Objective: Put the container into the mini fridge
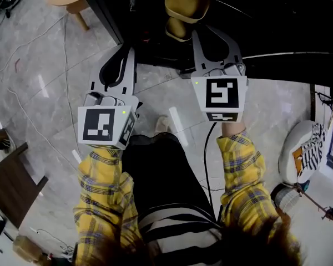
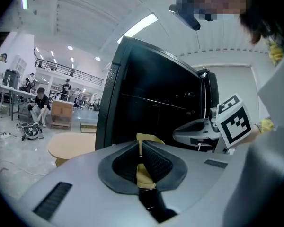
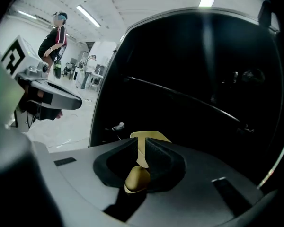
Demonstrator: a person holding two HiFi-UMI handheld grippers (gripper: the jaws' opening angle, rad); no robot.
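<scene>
While clamping the container (image 1: 186, 4) by its yellow rim with the left tongs (image 2: 141, 145) and the right tongs (image 3: 143, 144), both pinched shut, holding it just ahead at the fridge (image 3: 203, 70) mouth. Could slip from so narrow a bite, or clip the shelf (image 3: 180, 98) beyond if tilted.

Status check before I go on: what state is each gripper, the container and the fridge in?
Right gripper: shut on the yellow container, gripping its rim.
Left gripper: shut, apparently empty.
Yellow container: held up, facing the mini fridge.
Mini fridge: shelf visible inside; cannot tell whether it is open.
</scene>
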